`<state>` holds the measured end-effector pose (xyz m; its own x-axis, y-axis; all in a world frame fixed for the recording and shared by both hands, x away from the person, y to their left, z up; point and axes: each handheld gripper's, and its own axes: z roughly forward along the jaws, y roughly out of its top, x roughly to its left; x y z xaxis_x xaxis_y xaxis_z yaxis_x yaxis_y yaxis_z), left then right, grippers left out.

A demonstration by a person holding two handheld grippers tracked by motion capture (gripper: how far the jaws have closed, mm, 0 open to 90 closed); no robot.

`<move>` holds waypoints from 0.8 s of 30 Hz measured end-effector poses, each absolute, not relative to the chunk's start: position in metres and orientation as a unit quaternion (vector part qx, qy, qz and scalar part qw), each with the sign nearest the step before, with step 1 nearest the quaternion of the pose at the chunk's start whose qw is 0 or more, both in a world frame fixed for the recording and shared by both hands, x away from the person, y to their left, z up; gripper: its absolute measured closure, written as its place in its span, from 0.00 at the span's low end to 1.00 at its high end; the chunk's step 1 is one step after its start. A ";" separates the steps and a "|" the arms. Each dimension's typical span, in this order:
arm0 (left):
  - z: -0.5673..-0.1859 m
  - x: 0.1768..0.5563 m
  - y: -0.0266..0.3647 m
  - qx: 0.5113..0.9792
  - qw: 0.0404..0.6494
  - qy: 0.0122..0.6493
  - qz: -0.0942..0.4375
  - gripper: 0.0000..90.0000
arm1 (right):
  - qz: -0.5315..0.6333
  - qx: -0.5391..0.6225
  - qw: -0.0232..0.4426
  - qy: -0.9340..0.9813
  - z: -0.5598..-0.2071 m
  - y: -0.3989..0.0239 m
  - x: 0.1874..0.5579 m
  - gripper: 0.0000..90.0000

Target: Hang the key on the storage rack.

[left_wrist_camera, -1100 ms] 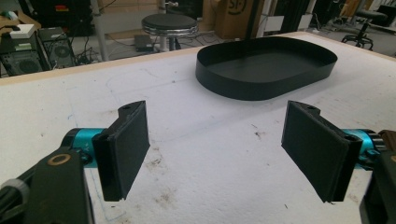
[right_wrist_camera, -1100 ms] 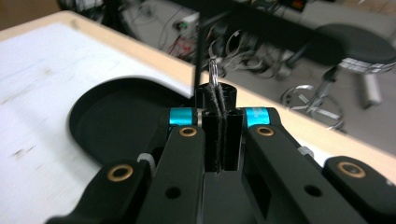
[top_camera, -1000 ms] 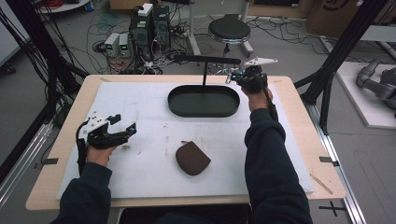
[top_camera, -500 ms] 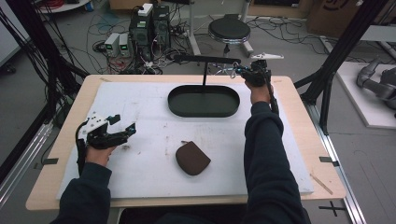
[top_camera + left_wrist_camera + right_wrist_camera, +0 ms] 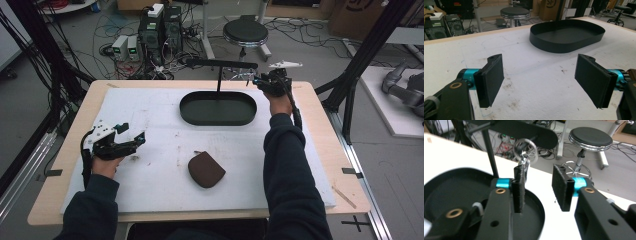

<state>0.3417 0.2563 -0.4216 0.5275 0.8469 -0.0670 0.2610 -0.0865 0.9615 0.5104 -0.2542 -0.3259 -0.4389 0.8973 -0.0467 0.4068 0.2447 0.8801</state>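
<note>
In the high view the left gripper (image 5: 134, 140) sits at the left middle of the frame, low over the white mat (image 5: 150, 115), its jaws spread wide with nothing between them; the left gripper view confirms this, showing two black pads (image 5: 491, 78) well apart over stained mat. The right gripper (image 5: 256, 80) is in the upper centre-right of the high view, raised beside the right end of the stand's black crossbar (image 5: 220, 63). Its jaws are parted in the right gripper view, with a gap between the pads (image 5: 560, 187). A metal key ring (image 5: 525, 148) hangs under the crossbar, just above and behind the left-hand pad; whether ring and pad touch cannot be determined, as the lower part of the ring assembly is hidden by the pad and blurred. The dark oval tray (image 5: 218, 118) lies at upper centre of the high view, the stand's post (image 5: 219, 80) rising from it. A brown pouch (image 5: 205, 170) lies at lower centre on the mat, apart from both grippers. The person's dark sleeves (image 5: 290, 170) are cut off at the bottom edge.
</note>
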 end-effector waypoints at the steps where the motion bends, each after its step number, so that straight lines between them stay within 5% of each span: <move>1: -0.422 0.342 0.256 0.686 0.543 0.404 0.269 0.26 | 0.422 0.441 0.293 0.736 -0.325 -0.256 0.506 0.65; 3: -0.422 0.342 0.256 0.686 0.543 0.404 0.269 0.26 | 0.423 0.420 0.322 0.736 -0.322 -0.260 0.493 0.59; 12: -0.422 0.342 0.256 0.684 0.548 0.402 0.265 0.26 | 0.407 0.383 0.292 0.776 -0.313 -0.273 0.432 0.28; 24: -0.421 0.342 0.256 0.682 0.549 0.403 0.266 0.26 | 0.418 0.362 0.266 0.790 -0.366 -0.266 0.362 0.28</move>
<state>0.3422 0.2555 -0.4213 0.5344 0.8415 -0.0796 0.2570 -0.0721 0.9637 0.3618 -0.2660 -0.3662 -0.5963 0.7942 -0.1165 0.3502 0.3880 0.8525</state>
